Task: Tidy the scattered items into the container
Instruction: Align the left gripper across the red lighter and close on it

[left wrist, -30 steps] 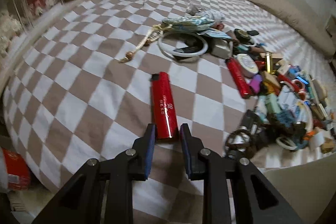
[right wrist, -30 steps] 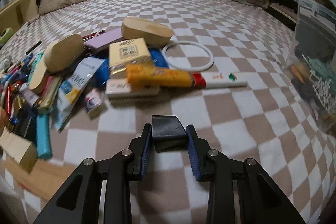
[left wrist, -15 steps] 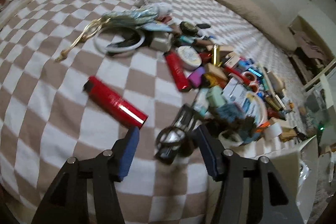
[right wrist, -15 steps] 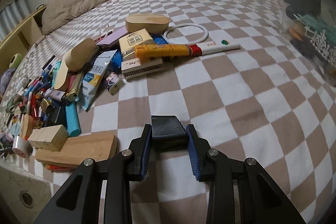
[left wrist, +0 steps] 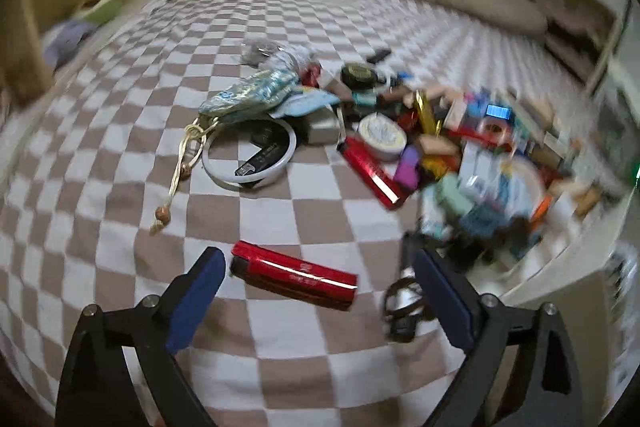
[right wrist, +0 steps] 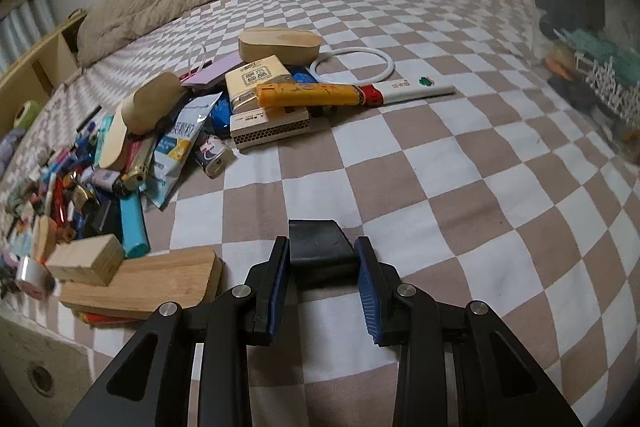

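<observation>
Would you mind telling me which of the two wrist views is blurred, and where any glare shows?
Left wrist view: motion blur, worst over the clutter pile at right; a glare streak runs along the red lighter between the opening left gripper. Right wrist view: mostly sharp, the right gripper and its black block crisp, the container at the edge soft; fisheye bends the checks.

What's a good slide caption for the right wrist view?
Right gripper clamps a black block above the checkered bedsheet, clutter pile beside it.
</observation>
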`<state>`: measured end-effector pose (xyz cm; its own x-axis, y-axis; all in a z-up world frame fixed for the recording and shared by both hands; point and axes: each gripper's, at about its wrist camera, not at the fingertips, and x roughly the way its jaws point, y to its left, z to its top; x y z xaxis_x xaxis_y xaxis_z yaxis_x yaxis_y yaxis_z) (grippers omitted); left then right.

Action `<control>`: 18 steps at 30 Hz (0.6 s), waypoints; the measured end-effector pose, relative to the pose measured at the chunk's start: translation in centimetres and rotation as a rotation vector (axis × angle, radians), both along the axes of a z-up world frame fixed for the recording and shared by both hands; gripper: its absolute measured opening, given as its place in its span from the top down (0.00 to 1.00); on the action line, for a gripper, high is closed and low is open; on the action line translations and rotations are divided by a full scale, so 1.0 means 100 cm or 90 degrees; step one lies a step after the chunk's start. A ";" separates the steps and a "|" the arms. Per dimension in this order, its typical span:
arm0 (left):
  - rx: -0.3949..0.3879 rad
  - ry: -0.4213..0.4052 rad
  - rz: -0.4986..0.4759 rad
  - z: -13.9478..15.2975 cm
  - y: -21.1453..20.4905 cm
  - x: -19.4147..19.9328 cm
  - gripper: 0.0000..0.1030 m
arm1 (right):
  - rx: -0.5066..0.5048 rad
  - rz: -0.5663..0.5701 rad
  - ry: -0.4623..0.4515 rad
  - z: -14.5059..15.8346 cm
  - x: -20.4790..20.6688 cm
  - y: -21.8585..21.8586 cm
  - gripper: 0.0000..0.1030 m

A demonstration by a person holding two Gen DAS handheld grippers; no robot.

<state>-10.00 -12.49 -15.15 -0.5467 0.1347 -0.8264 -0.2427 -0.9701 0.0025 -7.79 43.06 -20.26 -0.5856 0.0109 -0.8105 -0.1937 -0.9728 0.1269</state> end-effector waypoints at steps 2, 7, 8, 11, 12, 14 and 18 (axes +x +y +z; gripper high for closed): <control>-0.051 -0.015 -0.010 -0.010 0.002 -0.006 0.03 | 0.000 -0.001 0.001 0.000 0.001 0.000 0.67; -0.077 -0.044 -0.045 -0.033 -0.006 -0.011 0.01 | 0.013 0.007 0.002 0.002 0.002 -0.003 0.67; -0.074 -0.041 -0.051 -0.036 -0.007 -0.011 0.00 | 0.016 0.008 0.001 0.002 0.002 -0.004 0.67; -0.052 -0.029 -0.067 -0.036 -0.014 -0.013 0.00 | 0.016 0.004 0.000 0.001 0.002 -0.004 0.67; -0.045 -0.025 -0.066 -0.037 -0.017 -0.015 0.00 | 0.016 0.004 0.000 0.000 0.003 -0.003 0.67; -0.043 -0.010 -0.059 -0.036 -0.017 -0.016 0.00 | 0.017 0.002 0.001 0.000 0.003 -0.003 0.67; -0.042 0.006 -0.045 -0.037 -0.012 -0.013 0.08 | 0.037 -0.004 0.005 0.002 0.003 -0.009 0.67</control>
<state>-11.33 -13.73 -18.88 -0.5453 0.1185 -0.8298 -0.3098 -0.9484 0.0681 -7.50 42.21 -20.11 -0.5916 0.0616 -0.8039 -0.1997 -0.9772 0.0721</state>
